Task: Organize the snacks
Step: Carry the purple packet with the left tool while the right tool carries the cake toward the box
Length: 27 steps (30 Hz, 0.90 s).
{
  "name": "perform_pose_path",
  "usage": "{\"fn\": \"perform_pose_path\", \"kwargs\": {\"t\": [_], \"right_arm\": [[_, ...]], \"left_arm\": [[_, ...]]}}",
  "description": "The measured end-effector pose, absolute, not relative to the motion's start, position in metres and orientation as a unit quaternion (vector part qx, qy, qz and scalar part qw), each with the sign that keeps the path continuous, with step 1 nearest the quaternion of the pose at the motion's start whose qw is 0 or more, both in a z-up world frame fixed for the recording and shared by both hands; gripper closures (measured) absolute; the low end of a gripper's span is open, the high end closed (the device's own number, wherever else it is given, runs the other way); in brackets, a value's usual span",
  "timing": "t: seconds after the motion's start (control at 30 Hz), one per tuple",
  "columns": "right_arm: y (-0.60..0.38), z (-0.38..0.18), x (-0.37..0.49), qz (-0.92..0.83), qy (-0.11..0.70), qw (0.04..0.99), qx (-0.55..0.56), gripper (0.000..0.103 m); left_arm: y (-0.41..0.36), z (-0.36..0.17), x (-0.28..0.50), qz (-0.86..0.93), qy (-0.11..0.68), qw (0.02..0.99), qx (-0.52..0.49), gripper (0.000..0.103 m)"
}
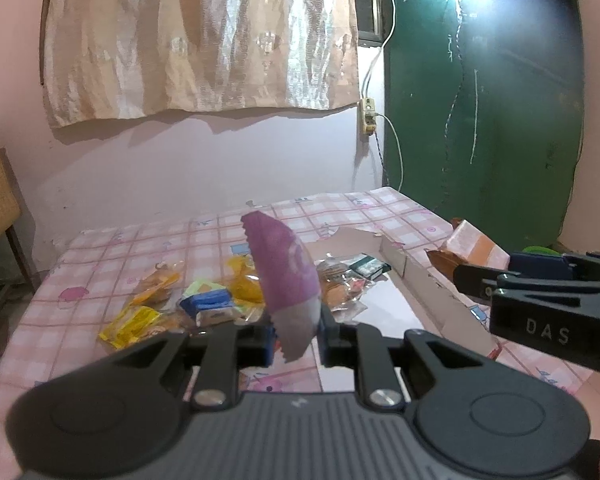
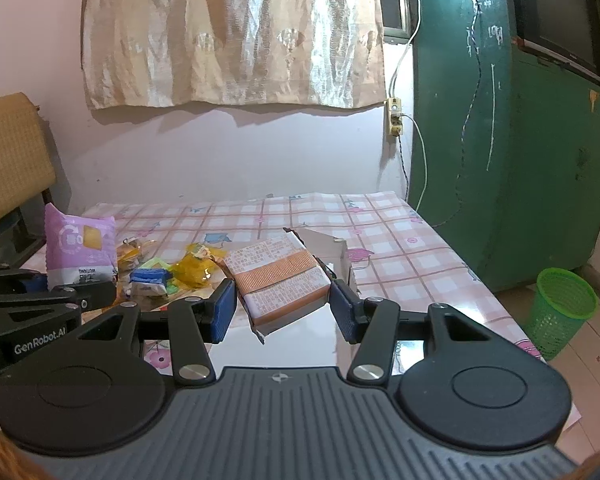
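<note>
Left wrist view: left gripper (image 1: pixel 296 336) clenches a purple packet (image 1: pixel 286 264) above the snack pile (image 1: pixel 196 300); right gripper (image 2: pixel 284 308) grasps an orange pack (image 2: pixel 280 280) beside the box (image 1: pixel 404 264), near the table (image 2: pixel 420 240) edge.

Left gripper (image 1: pixel 296 338) sits low centre of its view, a snack packet (image 1: pixel 288 276) standing up between its jaws, above the loose snacks (image 1: pixel 204 304) on the table (image 1: pixel 112 248). To their right lies an open box (image 1: pixel 396 260). In the right wrist view, the right gripper (image 2: pixel 285 308) brackets a wrapped pack (image 2: pixel 284 280); a basket (image 2: pixel 560 312) stands on the floor at lower right.
</note>
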State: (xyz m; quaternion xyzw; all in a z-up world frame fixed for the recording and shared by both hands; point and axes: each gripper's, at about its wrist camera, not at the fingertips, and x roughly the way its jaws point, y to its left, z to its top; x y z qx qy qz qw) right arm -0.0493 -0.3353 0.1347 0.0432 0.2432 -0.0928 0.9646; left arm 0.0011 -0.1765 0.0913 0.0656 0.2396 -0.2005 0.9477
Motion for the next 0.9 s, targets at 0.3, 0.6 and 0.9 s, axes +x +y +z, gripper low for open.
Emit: {"fn": "perform_pose_path", "kwargs": {"t": [0.3, 0.6, 0.9], "right_arm": [[-0.342, 0.130, -0.044, -0.102, 0.245, 0.963, 0.046, 0.039], [-0.339, 0.125, -0.035, -0.111, 0.252, 0.960, 0.047, 0.039], [-0.341, 0.120, -0.025, -0.117, 0.257, 0.958, 0.046, 0.039]], "left_arm": [[-0.185, 0.089, 0.006, -0.209, 0.241, 0.945, 0.069, 0.086], [-0.198, 0.083, 0.015, -0.220, 0.247, 0.941, 0.073, 0.086], [-0.213, 0.077, 0.026, -0.230, 0.253, 0.937, 0.078, 0.086]]}}
